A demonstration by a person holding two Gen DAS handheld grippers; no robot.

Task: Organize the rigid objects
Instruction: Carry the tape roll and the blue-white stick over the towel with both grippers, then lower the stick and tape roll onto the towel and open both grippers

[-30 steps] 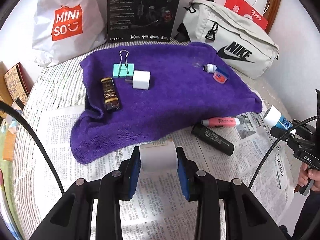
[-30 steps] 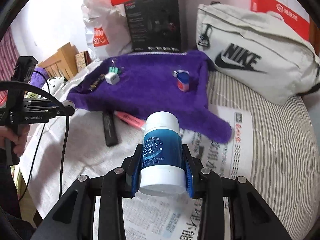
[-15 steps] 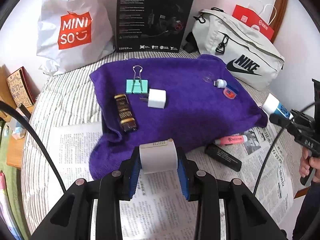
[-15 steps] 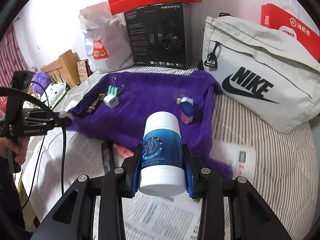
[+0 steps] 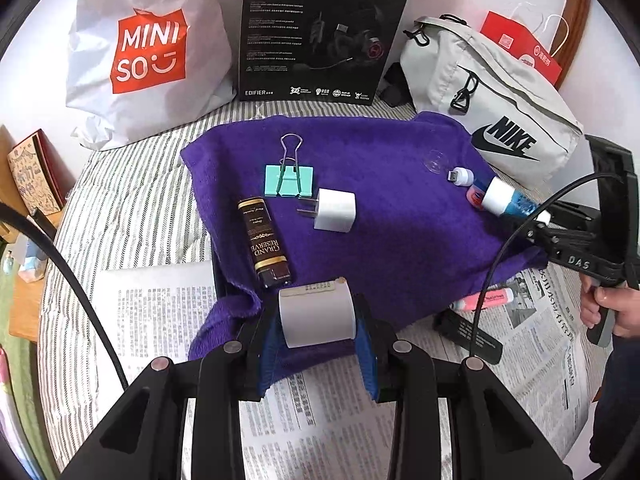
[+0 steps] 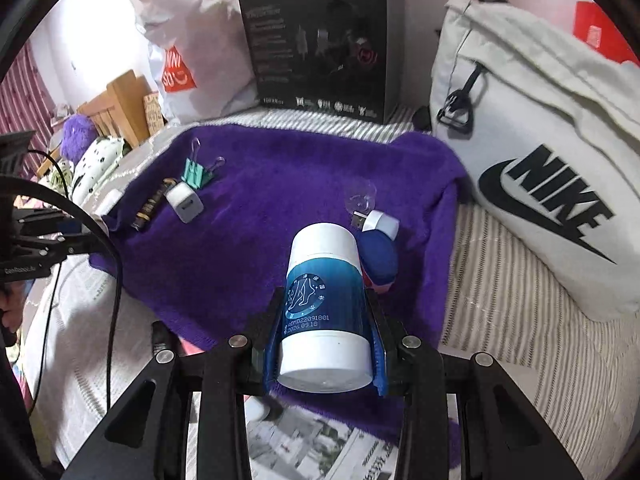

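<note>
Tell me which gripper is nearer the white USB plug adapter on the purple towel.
Left. The left gripper, shut on a white roll, sits at the towel's near edge just below the adapter. The right gripper, holding a blue bottle, is across the towel by the far corner.

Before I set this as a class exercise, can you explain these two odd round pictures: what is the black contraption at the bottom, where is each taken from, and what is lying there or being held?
There is no robot here. A person carries a hand-held gripper in each hand, and each has a wide-angle camera looking along its two fingers, hence the round, bent pictures.

One picture is the left gripper's view: its fingers clamp a small white bottle. The other is the right gripper's view: it clamps a blue and white bottle.

Below lies a purple towel over newspaper. On the towel rest a green binder clip, a white charger plug and a dark lighter. Bags and a black box stand behind.
</note>
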